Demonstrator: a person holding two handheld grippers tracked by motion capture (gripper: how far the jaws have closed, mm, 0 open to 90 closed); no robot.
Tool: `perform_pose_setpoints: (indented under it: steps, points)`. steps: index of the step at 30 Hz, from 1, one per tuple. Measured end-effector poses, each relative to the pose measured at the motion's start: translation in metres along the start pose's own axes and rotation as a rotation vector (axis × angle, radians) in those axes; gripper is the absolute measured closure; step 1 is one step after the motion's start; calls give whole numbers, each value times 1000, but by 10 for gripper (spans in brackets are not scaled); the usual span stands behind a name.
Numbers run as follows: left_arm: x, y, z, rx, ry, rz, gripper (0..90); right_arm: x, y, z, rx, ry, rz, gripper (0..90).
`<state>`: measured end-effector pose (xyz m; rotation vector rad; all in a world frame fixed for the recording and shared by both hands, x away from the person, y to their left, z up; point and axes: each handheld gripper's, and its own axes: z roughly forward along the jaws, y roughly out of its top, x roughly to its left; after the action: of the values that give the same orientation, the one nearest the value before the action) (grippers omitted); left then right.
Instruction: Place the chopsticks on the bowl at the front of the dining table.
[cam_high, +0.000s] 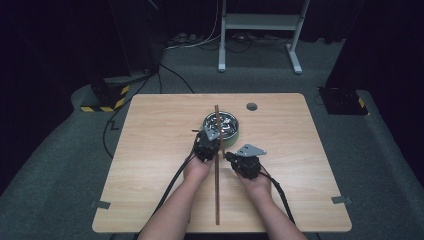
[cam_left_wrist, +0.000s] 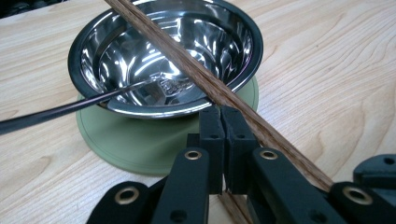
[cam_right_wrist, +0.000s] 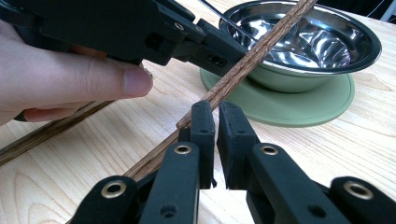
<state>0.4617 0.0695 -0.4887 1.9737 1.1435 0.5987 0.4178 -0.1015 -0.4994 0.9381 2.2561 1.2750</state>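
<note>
High view: from above the person's side, looking forward and down over the whole table (cam_high: 150, 150).
Left gripper view: low, close, facing the bowl (cam_left_wrist: 163, 56).
Right gripper view: low, close.
Shared: bowl, green mat (cam_right_wrist: 299, 105), wooden stick (cam_high: 217, 165).

High view is running dim: light is falling from overhead onto the table (cam_high: 150, 150), while the floor and room are dropping to near black at 9, 3 and 12 o'clock. Shadows under the hands are staying soft and short. Frame is looking low-res and slightly soft throughout. Both gripper views are coming through brighter and sharper. The steel bowl (cam_left_wrist: 187, 42) is throwing hard glare streaks and mirrored highlights. The wooden sticks (cam_right_wrist: 243, 60) are blurring out toward 7 o'clock in the right gripper view, and the near black linkages at 6 o'clock are going slightly soft.
</note>
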Motion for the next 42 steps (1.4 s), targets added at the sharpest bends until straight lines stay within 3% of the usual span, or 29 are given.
perform_pose_setpoints:
  steps: [18,26,35,42]
  points:
    - [-2,3,3,5,-6,7,878,-1,0,0,-1,0,5,846]
    - [-1,2,2,15,13,13,864,-1,0,-1,-4,-3,18,831]
    - [0,-14,-21,4,43,11,739,-5,-1,-3,-10,-10,31,818]
    - [-24,-34,-47,-23,-12,70,670,-8,-3,-3,2,-21,43,816]
